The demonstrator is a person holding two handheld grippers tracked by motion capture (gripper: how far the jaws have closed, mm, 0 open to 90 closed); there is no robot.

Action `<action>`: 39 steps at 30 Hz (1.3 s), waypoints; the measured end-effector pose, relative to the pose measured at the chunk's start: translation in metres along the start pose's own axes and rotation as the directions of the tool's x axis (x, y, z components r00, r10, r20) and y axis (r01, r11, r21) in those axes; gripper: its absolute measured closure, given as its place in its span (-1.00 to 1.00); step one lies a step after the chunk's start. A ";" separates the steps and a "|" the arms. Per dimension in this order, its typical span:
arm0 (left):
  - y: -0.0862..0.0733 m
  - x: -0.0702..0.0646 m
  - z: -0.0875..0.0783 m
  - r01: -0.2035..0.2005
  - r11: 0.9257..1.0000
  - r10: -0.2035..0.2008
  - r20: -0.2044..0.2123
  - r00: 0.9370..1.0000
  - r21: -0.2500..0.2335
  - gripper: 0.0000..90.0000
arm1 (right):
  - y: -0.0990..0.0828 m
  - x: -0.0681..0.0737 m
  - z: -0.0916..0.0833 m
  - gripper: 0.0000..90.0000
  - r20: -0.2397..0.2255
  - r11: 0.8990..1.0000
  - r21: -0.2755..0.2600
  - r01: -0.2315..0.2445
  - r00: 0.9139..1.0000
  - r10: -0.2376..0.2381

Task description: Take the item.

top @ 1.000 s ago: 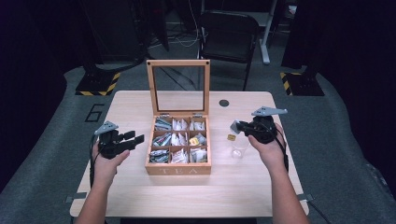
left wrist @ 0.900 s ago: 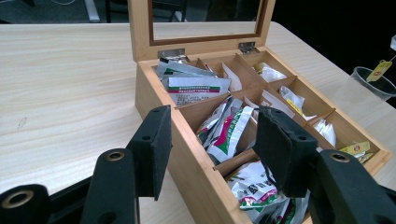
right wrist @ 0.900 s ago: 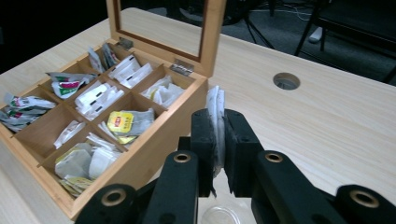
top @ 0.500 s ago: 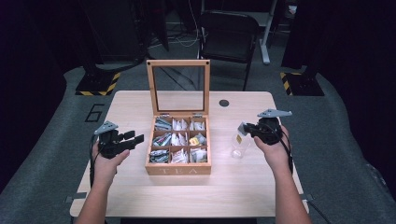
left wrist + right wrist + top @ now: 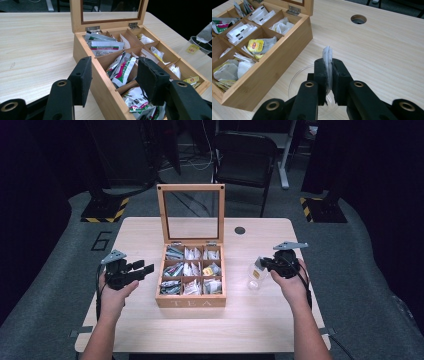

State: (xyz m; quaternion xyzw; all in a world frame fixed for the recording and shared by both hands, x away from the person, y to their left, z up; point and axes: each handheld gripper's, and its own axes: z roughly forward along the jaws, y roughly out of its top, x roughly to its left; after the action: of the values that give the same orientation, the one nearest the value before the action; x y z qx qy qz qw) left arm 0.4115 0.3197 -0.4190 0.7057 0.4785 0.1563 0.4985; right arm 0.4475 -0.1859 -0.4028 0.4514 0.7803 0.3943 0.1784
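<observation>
Right gripper (image 5: 328, 75) fingers clamp a tea bag (image 5: 327, 58) above the glass (image 5: 255, 276); left gripper (image 5: 113, 77) fingers spread wide beside the tea box (image 5: 172, 301).

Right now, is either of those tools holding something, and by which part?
The right tool pinches a tea bag by its upper edge, above a clear cup. The left tool is open and empty.

The right gripper (image 5: 266, 264) has shifted — a second ago it sat close beside the wooden tea box (image 5: 190, 301), over the clear glass cup (image 5: 254, 276); now it is drawn back toward the table's right edge, its tips just above the cup's far side. The tea bag (image 5: 327, 62) pinched between its jaws came along — its yellow tag (image 5: 255, 274) now hangs against the cup.
</observation>
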 end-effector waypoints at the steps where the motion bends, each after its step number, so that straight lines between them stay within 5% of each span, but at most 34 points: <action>1: 0.000 0.000 0.000 0.000 1.000 0.000 0.000 1.000 -0.002 0.02 | -0.001 0.000 0.001 0.84 0.000 1.000 0.004 0.002 1.000 -0.002; 14: 0.000 0.000 0.000 0.000 1.000 0.000 0.006 1.000 -0.010 0.02 | -0.010 0.002 0.020 0.73 0.010 0.997 0.080 0.015 1.000 -0.016; 39: -0.001 0.004 -0.002 0.014 1.000 -0.014 -0.022 1.000 -0.014 -0.13 | -0.005 0.013 0.020 0.14 0.037 0.998 0.021 0.058 0.998 -0.058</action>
State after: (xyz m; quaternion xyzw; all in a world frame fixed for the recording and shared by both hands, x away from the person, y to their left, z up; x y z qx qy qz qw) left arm 0.4119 0.3238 -0.4198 0.6971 0.4877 0.1639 0.4994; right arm 0.4504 -0.1669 -0.4177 0.4376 0.7935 0.3727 0.1997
